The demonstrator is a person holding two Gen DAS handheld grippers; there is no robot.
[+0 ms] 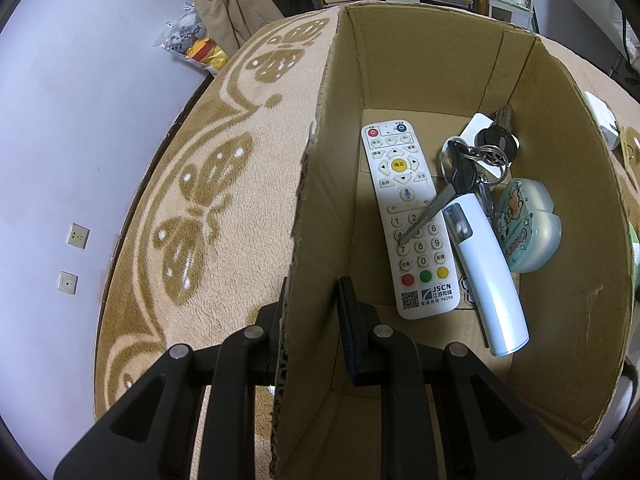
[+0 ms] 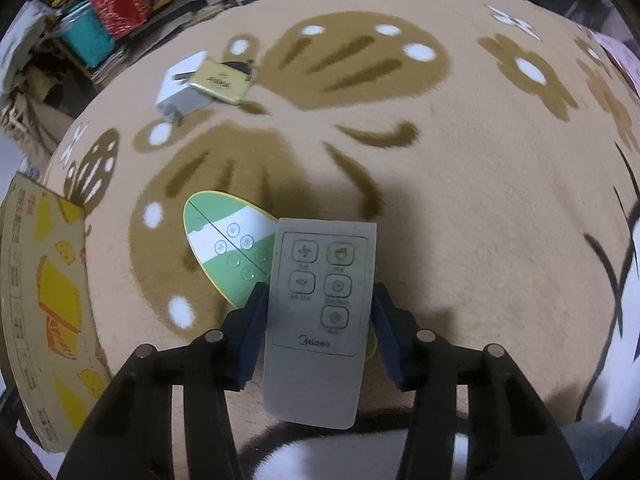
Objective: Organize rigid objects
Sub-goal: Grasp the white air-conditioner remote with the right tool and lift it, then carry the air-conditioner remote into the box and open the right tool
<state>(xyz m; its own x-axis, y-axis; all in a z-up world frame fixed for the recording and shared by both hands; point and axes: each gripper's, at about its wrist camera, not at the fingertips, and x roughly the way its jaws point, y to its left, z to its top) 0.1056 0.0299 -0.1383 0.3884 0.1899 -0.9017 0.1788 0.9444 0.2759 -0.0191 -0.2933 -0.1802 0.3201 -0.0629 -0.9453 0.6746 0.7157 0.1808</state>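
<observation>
1. Left gripper (image 1: pixel 310 320): jaws clamped on the near wall of the cardboard box (image 1: pixel 560 184), 1 finger outside, 1 inside; it appears to steady the box on the butterfly-pattern blanket (image 1: pixel 224 152).
2. Already in the box: white JSCN remote (image 1: pixel 408 216) at 12 o'clock from the gripper; a key bunch (image 1: pixel 476 160) with 1 key lying across the remote's number pad; a white tubular gadget (image 1: pixel 486 276) touching the remote's 3 o'clock edge; a pale blue cartoon case (image 1: pixel 528 224) against the wall at 3 o'clock.
3. Right gripper (image 2: pixel 318 328): jaws apart but straddling the grey Midea remote (image 2: pixel 320 320). Left pad looks to be touching its edge, right pad just beside it; firm clamp cannot be confirmed.
4. The Midea remote overlaps a green-and-white oval remote (image 2: pixel 224 248) at its 10 o'clock.
5. Left to collect, judging by this: the Midea remote, the oval remote, plus a white charger (image 2: pixel 180 92) and a gold tin (image 2: pixel 222 80) together at 11 o'clock, well apart.
6. Estimate: about half done.
</observation>
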